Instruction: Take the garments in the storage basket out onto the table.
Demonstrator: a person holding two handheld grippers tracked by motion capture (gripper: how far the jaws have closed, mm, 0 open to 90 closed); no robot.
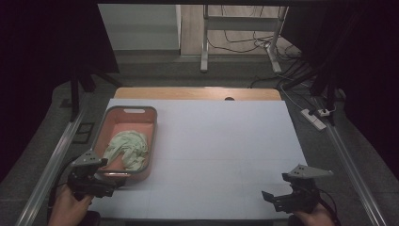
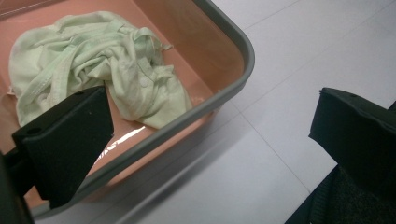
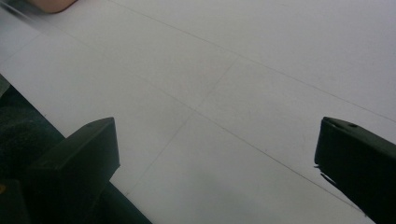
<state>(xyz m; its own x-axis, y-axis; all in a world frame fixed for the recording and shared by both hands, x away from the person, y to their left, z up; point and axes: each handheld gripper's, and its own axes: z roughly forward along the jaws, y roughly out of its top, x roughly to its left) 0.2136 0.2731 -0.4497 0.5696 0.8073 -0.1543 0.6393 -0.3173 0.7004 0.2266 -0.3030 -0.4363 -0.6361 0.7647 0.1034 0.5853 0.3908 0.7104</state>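
Left gripper (image 1: 110, 184), held in the person's left hand (image 1: 66, 209) at the near left corner of the white table surface (image 1: 221, 141): its jaws stand wide apart and hold nothing. In the left gripper view they straddle the near corner of a salmon-pink rectangular plastic bin with a grey rim (image 2: 233, 84); one jaw hangs over the bin's interior, the other over the bare table beside it. A crumpled pale-green fabric garment (image 2: 98, 60) lies inside the bin, just beyond the tip of the jaw that is over the bin and clear of both jaws; a small button shows on one fold. In the high view the bin (image 1: 123, 111) sits on the left part of the table with the garment (image 1: 127, 148) in its near half, directly ahead of the left gripper. Right gripper (image 1: 273, 197), held in the right hand (image 1: 313, 217) at the near right edge of the table: its jaws are likewise spread wide and empty, with only white surface marked by faint seam lines between them, well apart from the bin.
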